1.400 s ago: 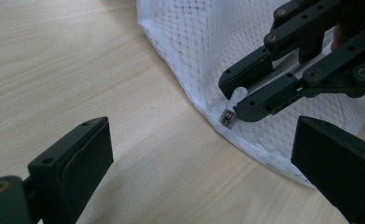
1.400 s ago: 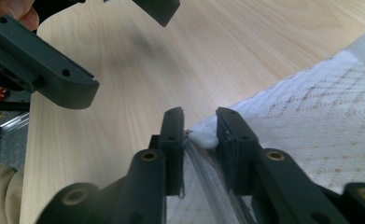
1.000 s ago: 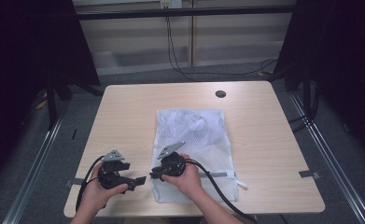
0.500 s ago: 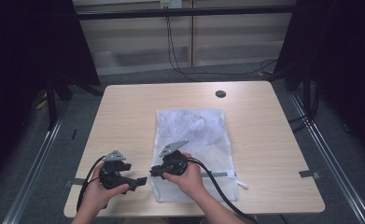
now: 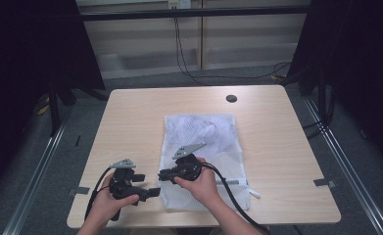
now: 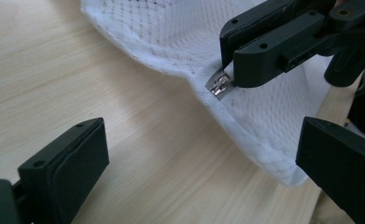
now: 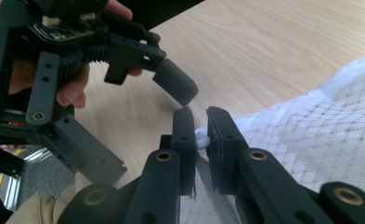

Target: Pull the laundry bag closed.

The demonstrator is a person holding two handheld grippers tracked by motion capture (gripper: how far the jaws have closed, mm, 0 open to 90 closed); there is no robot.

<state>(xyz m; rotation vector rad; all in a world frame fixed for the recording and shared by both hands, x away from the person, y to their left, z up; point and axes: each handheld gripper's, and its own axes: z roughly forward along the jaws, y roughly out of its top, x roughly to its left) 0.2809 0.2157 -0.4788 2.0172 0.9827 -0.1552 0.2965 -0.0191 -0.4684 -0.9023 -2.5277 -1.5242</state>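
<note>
Your right gripper (image 7: 197, 140): jaws pinching the small silver metal zipper pull (image 6: 220, 85) of the white mesh laundry bag (image 5: 213, 134).
Your left gripper (image 6: 199, 154): jaws spread, over the pale wooden bench (image 5: 140, 117).

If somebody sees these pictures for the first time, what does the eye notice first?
Probably the white mesh bag lying on the middle of the wooden table. At its near left corner the right gripper pinches the small metal zipper pull, while the left gripper waits open beside it.
</note>
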